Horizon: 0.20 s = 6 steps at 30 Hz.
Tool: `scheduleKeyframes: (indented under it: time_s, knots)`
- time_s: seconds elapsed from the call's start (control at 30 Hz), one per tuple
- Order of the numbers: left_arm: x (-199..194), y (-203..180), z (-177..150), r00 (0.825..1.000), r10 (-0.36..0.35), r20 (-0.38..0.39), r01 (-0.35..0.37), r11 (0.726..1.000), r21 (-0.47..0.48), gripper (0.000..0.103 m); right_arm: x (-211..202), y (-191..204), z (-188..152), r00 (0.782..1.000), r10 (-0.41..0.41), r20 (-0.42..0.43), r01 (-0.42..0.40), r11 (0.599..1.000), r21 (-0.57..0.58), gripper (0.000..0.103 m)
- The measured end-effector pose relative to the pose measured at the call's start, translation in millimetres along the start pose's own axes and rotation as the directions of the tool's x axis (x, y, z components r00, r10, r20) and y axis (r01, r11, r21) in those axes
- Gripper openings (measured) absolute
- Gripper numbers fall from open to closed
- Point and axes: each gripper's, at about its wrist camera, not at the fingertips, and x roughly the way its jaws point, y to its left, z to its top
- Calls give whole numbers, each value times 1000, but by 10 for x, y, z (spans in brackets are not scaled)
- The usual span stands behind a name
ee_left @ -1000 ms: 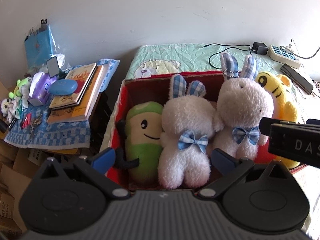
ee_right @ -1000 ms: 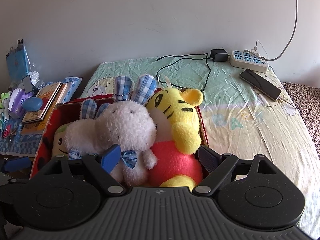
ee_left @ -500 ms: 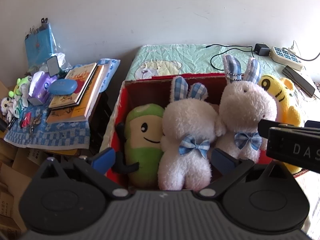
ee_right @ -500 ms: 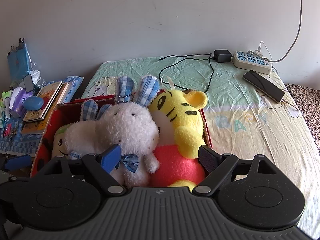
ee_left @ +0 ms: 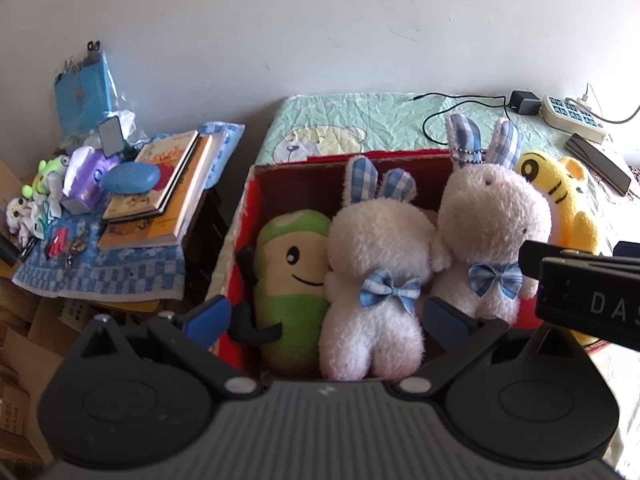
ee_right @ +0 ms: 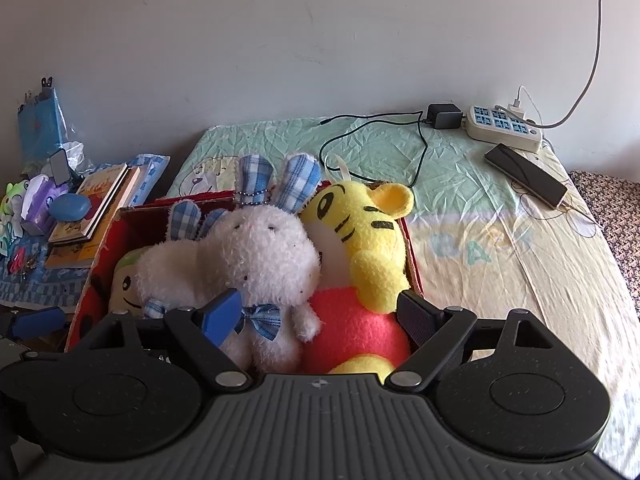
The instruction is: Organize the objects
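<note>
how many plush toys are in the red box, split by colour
white bunnies with blue checked ears: 2, one in the middle, one to its right
green: 1, at the left end
yellow tiger: 1, at the right end
total: 4, all inside the red box

Box full, bed open
Your red box [ee_right: 412, 256] is packed wall to wall with plush toys [ee_left: 376, 256]; bare bed [ee_right: 500, 264] lies free right of it.
</note>
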Motion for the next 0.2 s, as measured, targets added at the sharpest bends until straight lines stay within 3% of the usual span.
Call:
scheduleKeyframes:
  time_s: [0.2]
  knots:
    - [-104, 32, -16, 999, 3, 38, -2, 1000, -17, 102, -79, -4, -9, 1000, 3, 23, -3, 1000, 2, 87]
